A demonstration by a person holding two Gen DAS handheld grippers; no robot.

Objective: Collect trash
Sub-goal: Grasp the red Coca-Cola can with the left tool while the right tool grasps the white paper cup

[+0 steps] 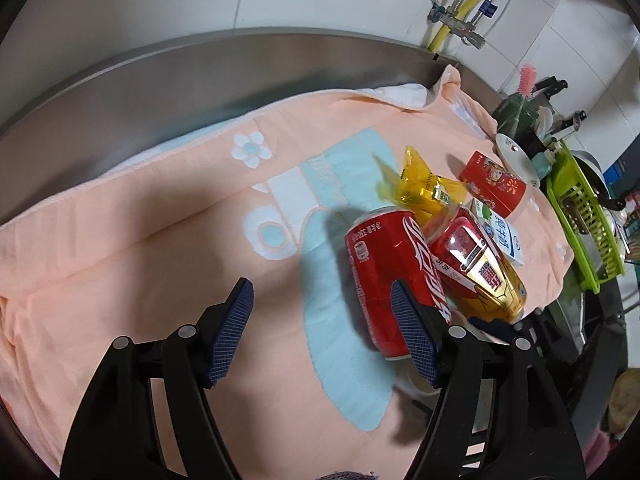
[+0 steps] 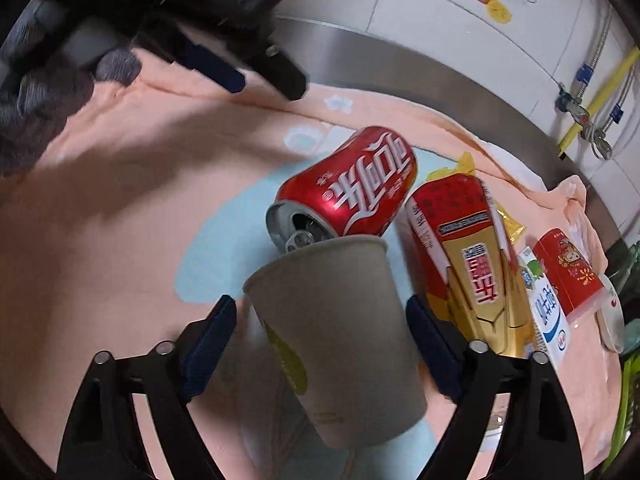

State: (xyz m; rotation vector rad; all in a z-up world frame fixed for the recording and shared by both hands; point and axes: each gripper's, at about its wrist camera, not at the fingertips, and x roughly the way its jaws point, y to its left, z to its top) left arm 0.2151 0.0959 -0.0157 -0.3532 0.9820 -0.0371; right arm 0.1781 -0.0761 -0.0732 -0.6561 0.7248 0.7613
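Observation:
A red cola can (image 1: 390, 276) lies on its side on the peach towel (image 1: 140, 248); it also shows in the right wrist view (image 2: 352, 188). My left gripper (image 1: 324, 304) is open, its right finger just in front of the can. A paper cup (image 2: 336, 340) sits between the fingers of my right gripper (image 2: 320, 316), whose jaws stand wide on either side of it, with a gap at the left pad. Beside the can lie a red-gold carton (image 2: 472, 264), a milk carton (image 2: 548, 312), a small red box (image 2: 568, 272) and a yellow wrapper (image 1: 424, 184).
The towel covers a steel counter (image 1: 180, 80) against a tiled wall. A green dish rack (image 1: 580, 220) with dishes stands at the right. Pipes and valves (image 1: 460, 20) run on the wall. My left gripper shows at upper left in the right wrist view (image 2: 240, 60).

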